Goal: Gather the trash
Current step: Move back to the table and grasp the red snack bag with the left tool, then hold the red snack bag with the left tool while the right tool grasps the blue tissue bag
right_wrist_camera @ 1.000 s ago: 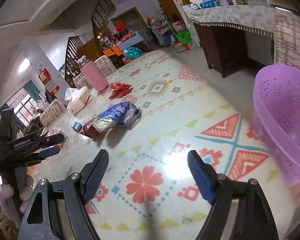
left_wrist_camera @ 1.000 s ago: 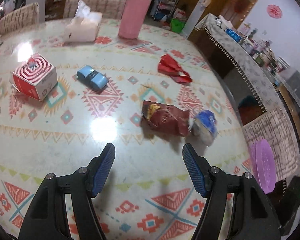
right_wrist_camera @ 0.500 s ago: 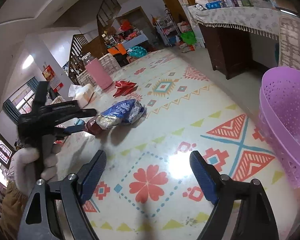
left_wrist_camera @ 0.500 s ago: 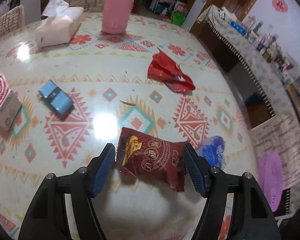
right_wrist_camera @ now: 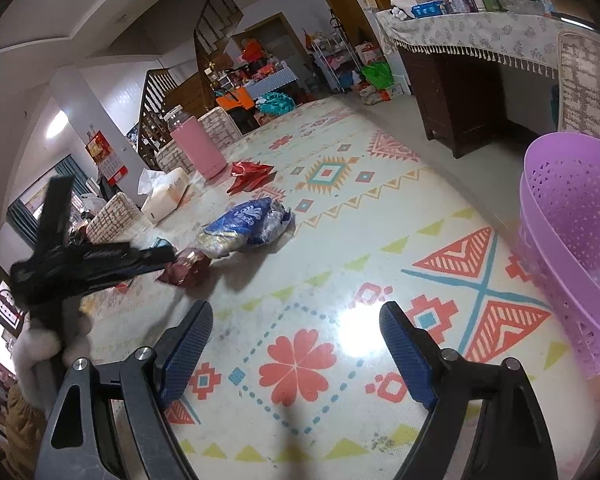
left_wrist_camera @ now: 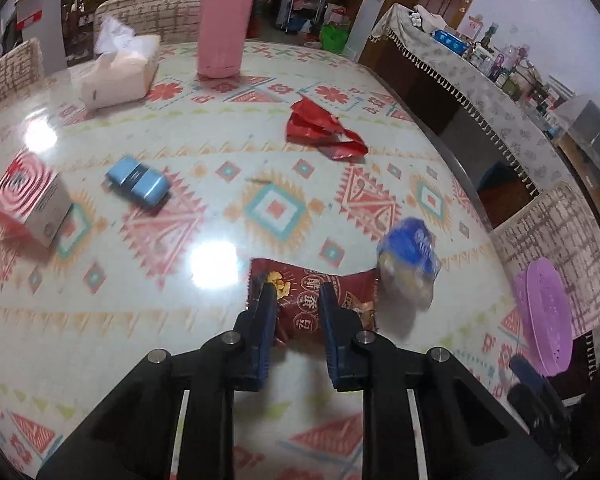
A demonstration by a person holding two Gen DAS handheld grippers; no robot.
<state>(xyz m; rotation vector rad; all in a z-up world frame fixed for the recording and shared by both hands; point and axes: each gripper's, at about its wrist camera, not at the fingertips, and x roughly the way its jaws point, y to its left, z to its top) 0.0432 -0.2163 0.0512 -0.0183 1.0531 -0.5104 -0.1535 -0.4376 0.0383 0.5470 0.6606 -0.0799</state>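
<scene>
Between the left gripper's (left_wrist_camera: 296, 300) clenched fingers sits the dark-red snack bag (left_wrist_camera: 341, 298); right gripper (right_wrist_camera: 296, 336) released.

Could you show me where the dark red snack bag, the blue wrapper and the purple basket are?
dark red snack bag (left_wrist_camera: 300, 300): left wrist view, printed front between the gripper's fingers.
blue wrapper (right_wrist_camera: 246, 218): right wrist view, its blue printed top.
purple basket (right_wrist_camera: 571, 240): right wrist view, its perforated inner wall.
</scene>
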